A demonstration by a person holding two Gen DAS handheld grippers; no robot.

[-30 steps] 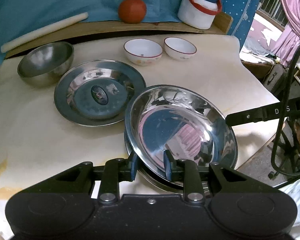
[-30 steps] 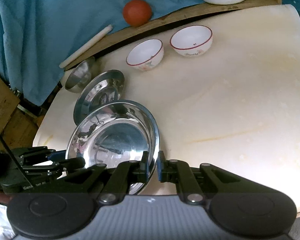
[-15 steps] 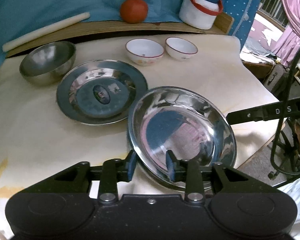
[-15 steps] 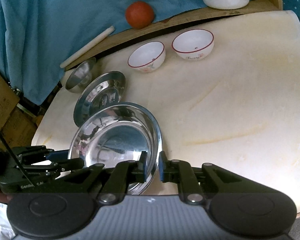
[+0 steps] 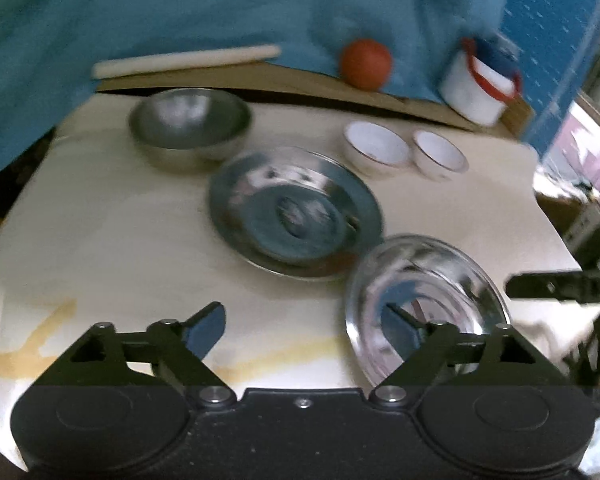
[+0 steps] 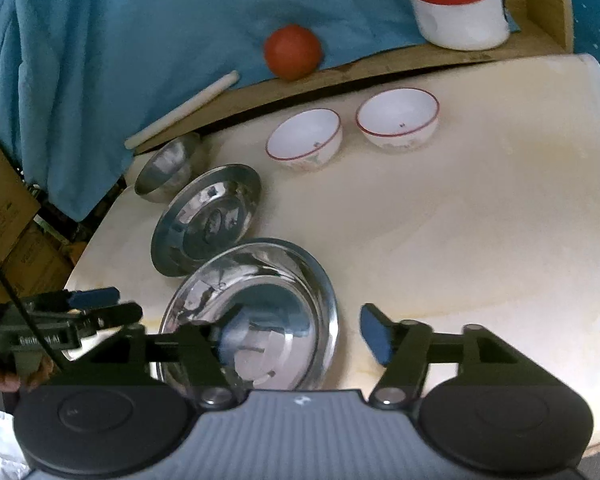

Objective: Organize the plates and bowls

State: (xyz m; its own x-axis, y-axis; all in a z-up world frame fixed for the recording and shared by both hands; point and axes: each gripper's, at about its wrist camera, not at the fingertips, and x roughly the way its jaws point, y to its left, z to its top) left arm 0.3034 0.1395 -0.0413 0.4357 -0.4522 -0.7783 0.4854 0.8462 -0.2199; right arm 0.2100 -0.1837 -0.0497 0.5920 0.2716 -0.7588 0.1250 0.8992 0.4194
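A deep steel plate point(image 6: 268, 280) point(image 5: 428, 292) lies near the table's front edge. My right gripper point(image 6: 300, 334) is opening. The plate's right rim sits between its fingers, and neither pad presses on it. My left gripper point(image 5: 302, 330) is also opening wide. Its right finger point(image 5: 400, 330) hangs over the plate's left side, and its left finger is over bare table. A flat steel plate point(image 5: 296, 216) point(image 6: 208, 220) lies just behind. Farther back are a steel bowl point(image 5: 190, 128) point(image 6: 166, 168) and two white red-rimmed bowls point(image 6: 304, 140) point(image 6: 398, 118).
A wooden ledge at the back carries a red ball point(image 6: 292, 52), a white tub with a red handle point(image 6: 458, 12) and a pale rolling pin point(image 6: 184, 108), with blue cloth behind. The cream tabletop point(image 6: 480, 220) stretches to the right. Cardboard boxes point(image 6: 4, 200) stand off the left edge.
Both grippers have gone from shut on the deep steel plate's rim to open. The plate has dropped from a tilt to lying flat. My left gripper has swung left, blurring its view.
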